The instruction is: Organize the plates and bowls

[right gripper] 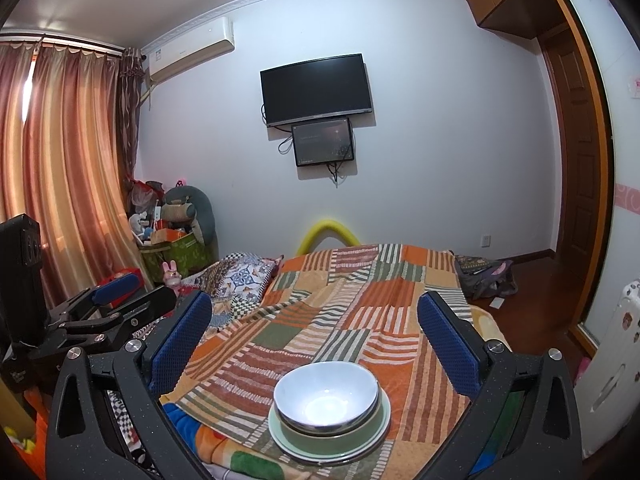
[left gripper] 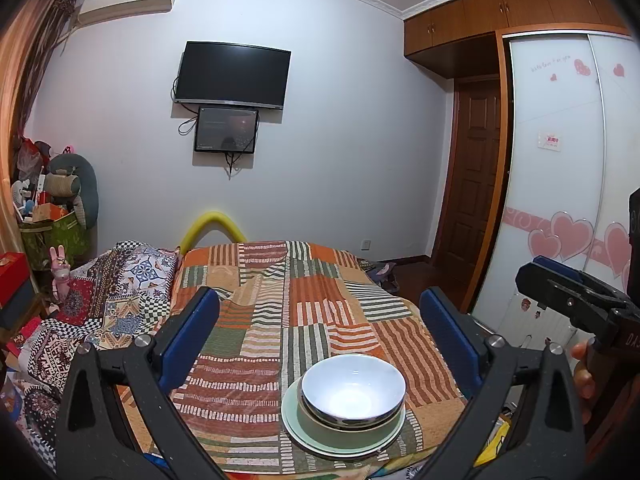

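Left gripper wide, empty, right gripper wide, empty, bowl stacked on plates, striped bed, wall TV

White bowl, pale green plate; orange-green striped patchwork blanket; blue gripper pads.

Both wrist views face the bed from its near edge.

We cannot read the small screen below the television. Under the white bowl, the green dishes lie mostly hidden.
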Motion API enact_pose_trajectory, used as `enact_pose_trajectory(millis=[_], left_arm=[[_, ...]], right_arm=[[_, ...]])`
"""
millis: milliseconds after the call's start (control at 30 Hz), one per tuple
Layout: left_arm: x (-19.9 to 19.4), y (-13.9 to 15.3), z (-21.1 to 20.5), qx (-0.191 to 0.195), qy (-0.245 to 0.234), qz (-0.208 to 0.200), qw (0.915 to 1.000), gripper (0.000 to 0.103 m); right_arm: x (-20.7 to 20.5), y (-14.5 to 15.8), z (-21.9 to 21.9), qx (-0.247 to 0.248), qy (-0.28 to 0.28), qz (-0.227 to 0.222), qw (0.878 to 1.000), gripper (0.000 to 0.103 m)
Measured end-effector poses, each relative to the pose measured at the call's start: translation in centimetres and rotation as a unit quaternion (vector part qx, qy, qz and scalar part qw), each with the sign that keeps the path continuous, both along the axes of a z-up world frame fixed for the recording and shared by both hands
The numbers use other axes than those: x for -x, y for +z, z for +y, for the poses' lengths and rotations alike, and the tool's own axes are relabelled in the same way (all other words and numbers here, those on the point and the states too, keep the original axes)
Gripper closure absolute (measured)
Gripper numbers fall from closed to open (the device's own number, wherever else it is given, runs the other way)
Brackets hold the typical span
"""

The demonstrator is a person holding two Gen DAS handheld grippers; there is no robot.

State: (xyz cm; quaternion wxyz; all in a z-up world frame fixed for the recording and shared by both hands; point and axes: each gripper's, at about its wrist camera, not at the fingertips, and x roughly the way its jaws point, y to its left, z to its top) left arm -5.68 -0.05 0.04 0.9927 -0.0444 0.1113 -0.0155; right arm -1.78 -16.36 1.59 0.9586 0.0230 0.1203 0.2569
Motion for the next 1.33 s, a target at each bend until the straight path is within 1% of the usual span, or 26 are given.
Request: enact_pose_trajectory(millis=[700,833,1333], left_arm=[[-0.13,-0.06,-0.02,-0.005,-0.002,-0.001,1.0000,0.000],[-0.20,-0.15,-0.05,-0.003,-0.013,0.005,0.9999,0.000],[-0.17,-0.25,-0.60,-0.011,-0.021,0.006,0.9997,0.000]], right_arm=[[0.11,0.13,-0.09,0.002,-0.001,0.000,1.000,0.000],[0.20,0.24,-0.11,0.002,-0.001,0.001,1.000,0.000],[0.33,0.25,0.05,0.002,-0.001,0.005,1.000,0.000]])
